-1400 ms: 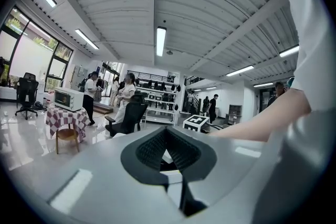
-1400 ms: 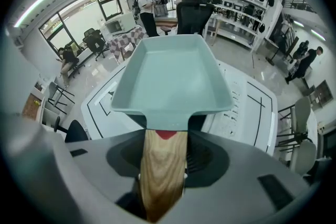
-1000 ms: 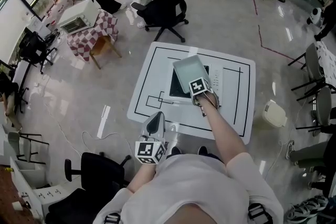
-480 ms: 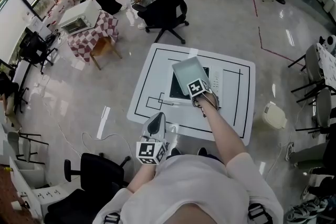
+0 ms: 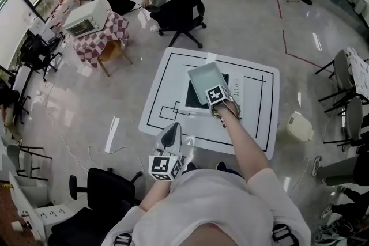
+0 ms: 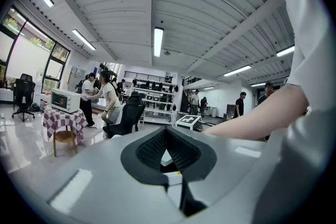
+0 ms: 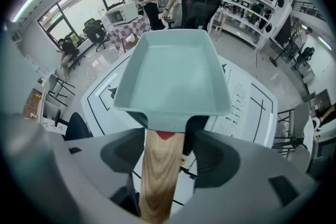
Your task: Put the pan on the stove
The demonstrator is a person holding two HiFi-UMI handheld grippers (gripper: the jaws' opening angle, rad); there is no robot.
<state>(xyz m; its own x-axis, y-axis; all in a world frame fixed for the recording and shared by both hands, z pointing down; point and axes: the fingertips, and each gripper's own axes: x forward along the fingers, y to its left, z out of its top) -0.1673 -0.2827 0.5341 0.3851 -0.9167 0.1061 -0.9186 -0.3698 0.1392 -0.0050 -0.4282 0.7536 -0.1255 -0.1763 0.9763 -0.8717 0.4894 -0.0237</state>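
While the right gripper (image 5: 219, 105) releases, the empty pan (image 5: 207, 80) lies on the stove (image 5: 192, 99).
Pale green and square, the pan holds nothing and sits over the black glass top of the induction stove, near the middle of the white surface (image 5: 167, 82). Its wooden handle (image 7: 157, 176) runs between the jaws of the right gripper, which have just been opening. A dark gap shows beside the handle, so the pads do not clamp it. The left gripper (image 5: 170, 136) hangs at the surface's near edge, well apart from the pan, with its jaw tips drawn together on nothing.
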